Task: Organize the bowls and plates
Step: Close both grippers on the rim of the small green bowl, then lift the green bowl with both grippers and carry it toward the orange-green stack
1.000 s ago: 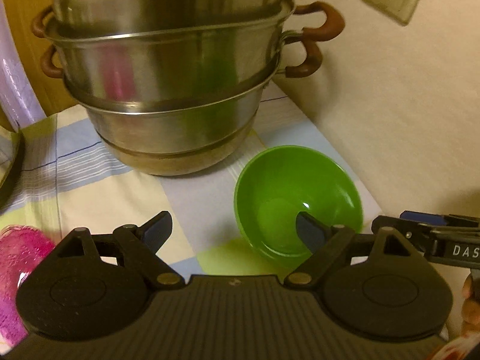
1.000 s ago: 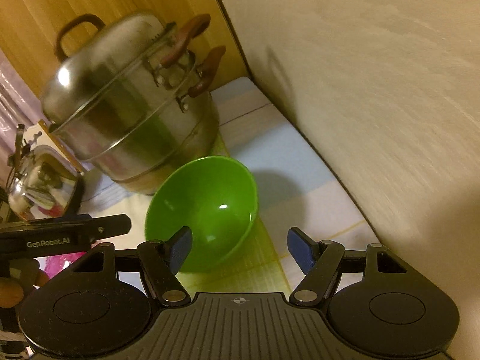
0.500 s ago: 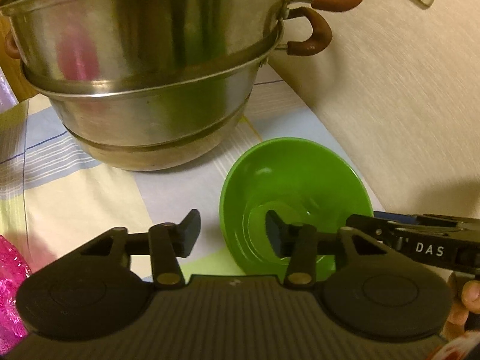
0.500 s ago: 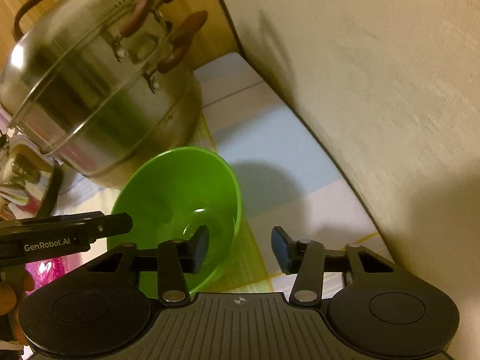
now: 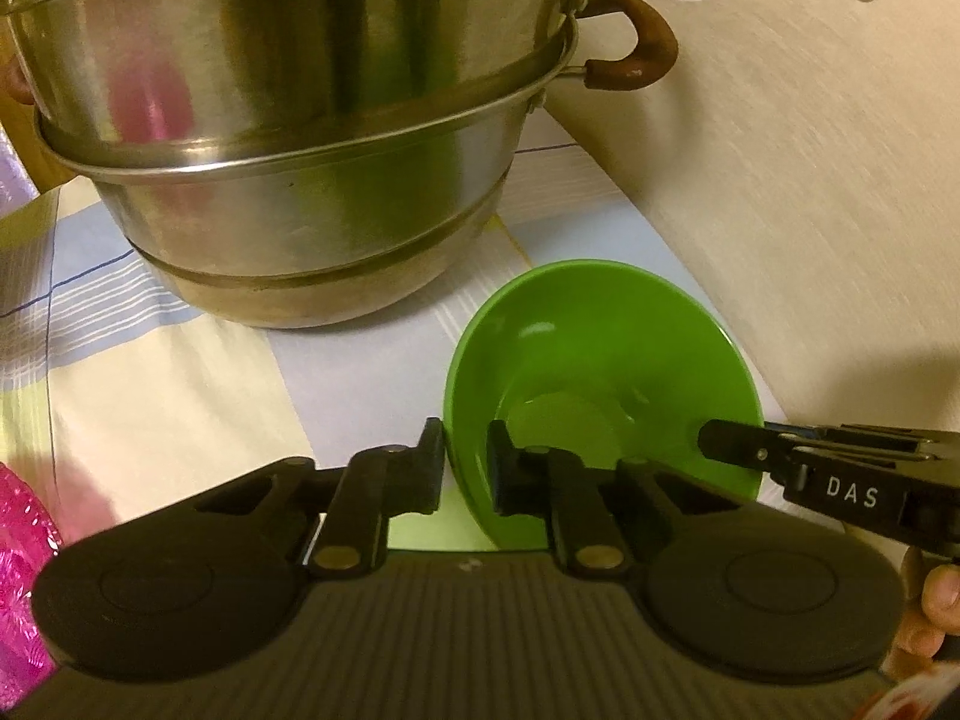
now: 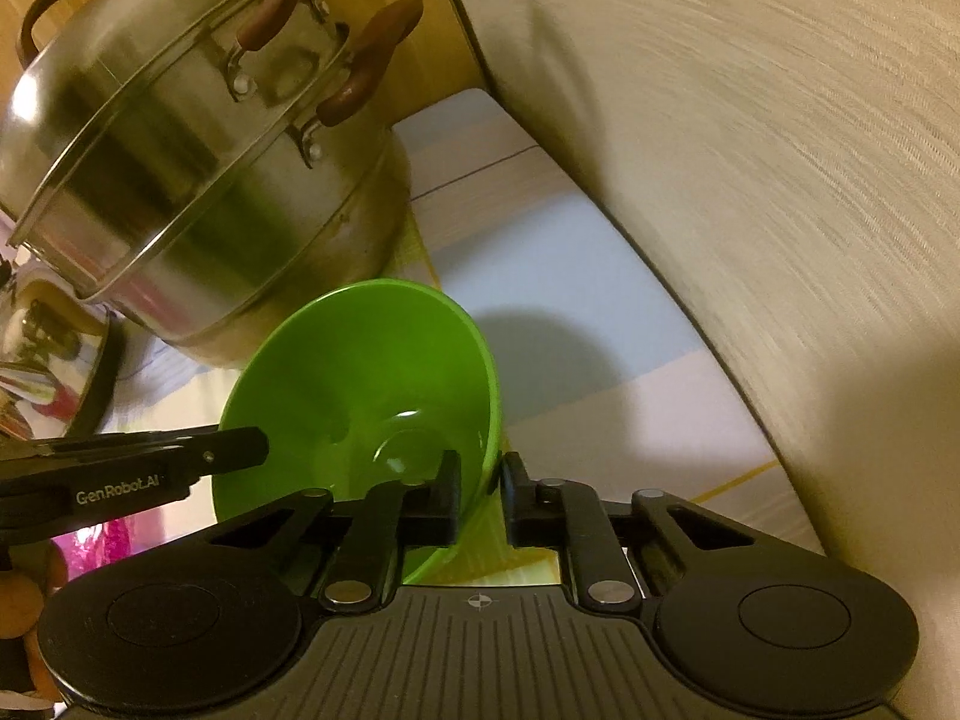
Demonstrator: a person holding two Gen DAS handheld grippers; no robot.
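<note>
Nearest, my left gripper [image 5: 465,465] is pinched narrow on the left wall of the green bowl [image 5: 600,354], one finger inside, one outside. My right gripper [image 6: 483,489] clamps the opposite wall the same way. The bowl sits tilted between them over the checked tablecloth [image 5: 180,384], near the wall [image 6: 750,138]. Just beyond it stands the stacked steel steamer pot [image 5: 300,138], its brown handles [image 5: 630,54] toward the wall.
</note>
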